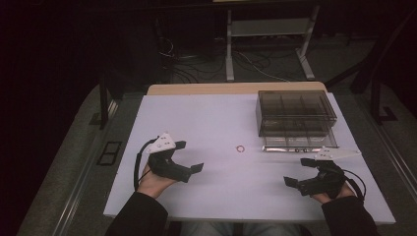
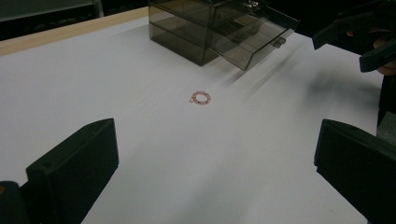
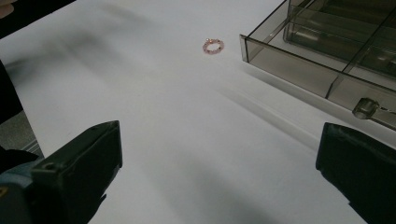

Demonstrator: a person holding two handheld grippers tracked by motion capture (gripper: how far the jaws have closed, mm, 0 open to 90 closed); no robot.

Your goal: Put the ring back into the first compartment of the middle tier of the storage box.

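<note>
Near the middle of the white tabletop (image 1: 221,123) lies a small pink bracelet (image 1: 240,148), bare surface all round. Right of it, a smoky drawer box (image 1: 295,112), its bottom drawer (image 1: 300,142) pulled out. Left gripper (image 1: 189,156) and right gripper (image 1: 298,171) sit near the front edge, fingers apart.

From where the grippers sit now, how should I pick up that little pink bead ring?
The bead ring lies flat on the white table, clear of the open drawer. Probably best to come straight down from above with either open gripper, say the left gripper, and pinch across one side of the band, one jaw inside the loop, one outside.
</note>
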